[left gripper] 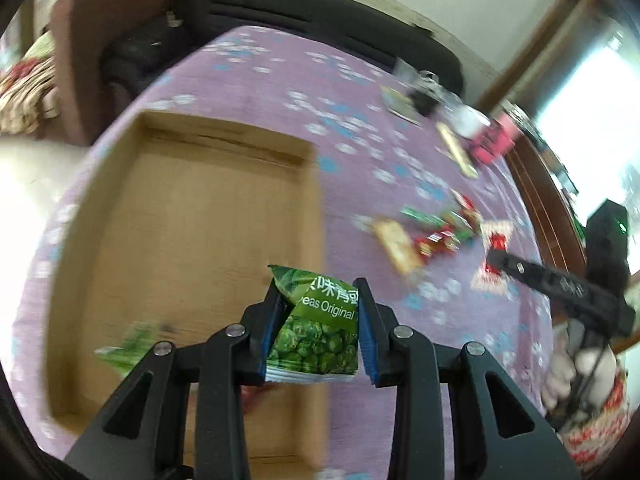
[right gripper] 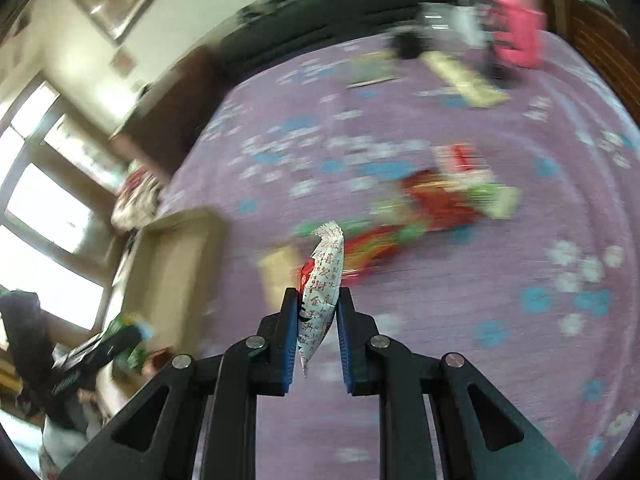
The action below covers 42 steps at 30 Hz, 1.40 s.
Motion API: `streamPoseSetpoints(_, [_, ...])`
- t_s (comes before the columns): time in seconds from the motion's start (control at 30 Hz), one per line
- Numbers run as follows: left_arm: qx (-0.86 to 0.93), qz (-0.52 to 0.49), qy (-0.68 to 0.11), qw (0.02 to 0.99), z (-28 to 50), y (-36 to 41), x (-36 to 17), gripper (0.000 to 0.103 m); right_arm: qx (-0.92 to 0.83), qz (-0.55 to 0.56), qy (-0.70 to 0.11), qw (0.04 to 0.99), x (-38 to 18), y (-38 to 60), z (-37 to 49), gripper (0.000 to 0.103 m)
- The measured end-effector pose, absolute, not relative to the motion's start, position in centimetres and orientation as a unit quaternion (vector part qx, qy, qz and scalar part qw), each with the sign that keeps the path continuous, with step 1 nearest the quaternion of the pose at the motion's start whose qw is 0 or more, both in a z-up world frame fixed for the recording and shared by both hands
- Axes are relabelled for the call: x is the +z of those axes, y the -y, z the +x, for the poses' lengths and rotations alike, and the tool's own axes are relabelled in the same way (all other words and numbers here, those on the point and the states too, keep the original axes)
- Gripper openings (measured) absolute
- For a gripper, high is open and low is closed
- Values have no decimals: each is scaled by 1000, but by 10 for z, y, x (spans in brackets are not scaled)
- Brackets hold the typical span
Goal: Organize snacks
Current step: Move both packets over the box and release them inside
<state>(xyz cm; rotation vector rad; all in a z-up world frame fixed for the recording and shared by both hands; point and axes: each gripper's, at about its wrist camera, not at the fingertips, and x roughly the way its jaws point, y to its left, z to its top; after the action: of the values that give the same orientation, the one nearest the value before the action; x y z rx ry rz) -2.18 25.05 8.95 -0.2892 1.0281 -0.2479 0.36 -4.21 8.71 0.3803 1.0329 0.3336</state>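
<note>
My left gripper (left gripper: 320, 300) is shut on a green pea snack packet (left gripper: 316, 328) and holds it above the right edge of an open cardboard box (left gripper: 192, 240). Another green packet (left gripper: 128, 348) lies blurred in the box. My right gripper (right gripper: 318, 296) is shut on a white packet with red print (right gripper: 322, 280), held edge-on above the purple cloth. A pile of red and green snack packets (right gripper: 432, 208) lies beyond it on the table, also in the left wrist view (left gripper: 436, 232). The right gripper (left gripper: 496, 260) shows at the right of the left wrist view.
The purple flowered tablecloth (left gripper: 360, 120) covers the table. At its far end stand a pink box (right gripper: 516, 36), flat packets (right gripper: 464, 76) and dark small items (left gripper: 424, 96). A black sofa (left gripper: 280, 4) runs behind the table. The box (right gripper: 172, 264) shows at the left of the right wrist view.
</note>
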Motion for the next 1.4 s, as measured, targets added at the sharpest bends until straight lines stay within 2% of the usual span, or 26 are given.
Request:
streamPoseSetpoints(0.3, [-47,-151,-510,846,-6,-336,64,36,253,145,-530,796,67,-99,19,16])
streamPoseSetpoints(0.63, [-48,-163,-535,828,-3,-362,40,37,258,124,-569,771,32,-159,26,16])
streamPoseSetpoints(0.7, [-50,-168,-536,826,-4,-365,40,38,256,121,-569,772,32,-164,25,19])
streamPoseSetpoints(0.9, [-53,-175,-527,830,-7,-370,52,46,251,96,-548,792,43,-170,19,22])
streamPoseSetpoints(1.0, [-54,-178,-519,834,-10,-370,60,54,248,87,-536,802,51,-167,15,33])
streamPoseSetpoints(1.2, [-58,-188,-499,844,-15,-364,79,55,242,107,-510,818,68,-138,6,35])
streamPoseSetpoints(1.4, [-75,-190,-480,853,-21,-344,98,58,151,135,-487,849,75,-43,-7,35])
